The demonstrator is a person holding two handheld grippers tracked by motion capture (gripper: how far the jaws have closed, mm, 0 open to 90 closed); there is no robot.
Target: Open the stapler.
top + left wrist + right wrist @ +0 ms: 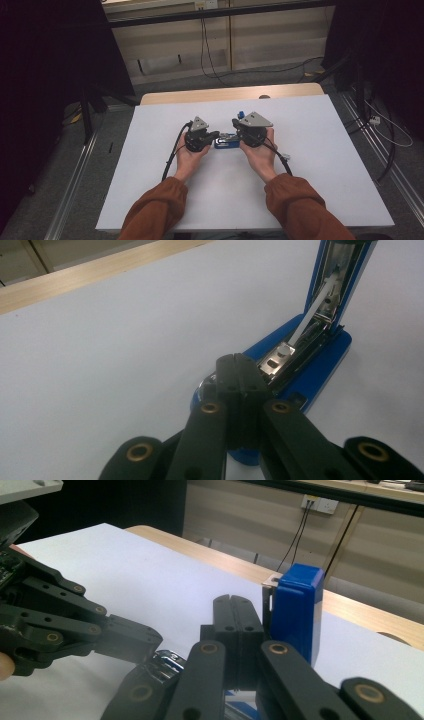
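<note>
Blue metal stapler (305, 360): mid-table, hinged open, lid upright, exposing the staple channel. Left gripper (239, 371): jaws closed together, pinning the base steady. Right gripper (238, 614): jaws closed together, beside the raised lid.

Blue stapler (320, 360) with bright metal insides, lying flat on the white surface (300, 150) near its middle. Opened wide: blue top arm (295, 612) swung up nearly upright from the rear hinge, base (226, 143) resting level. Staple channel (292, 347) exposed along the base, silver and shiny, with a pale strip running up inside the raised arm.
</note>
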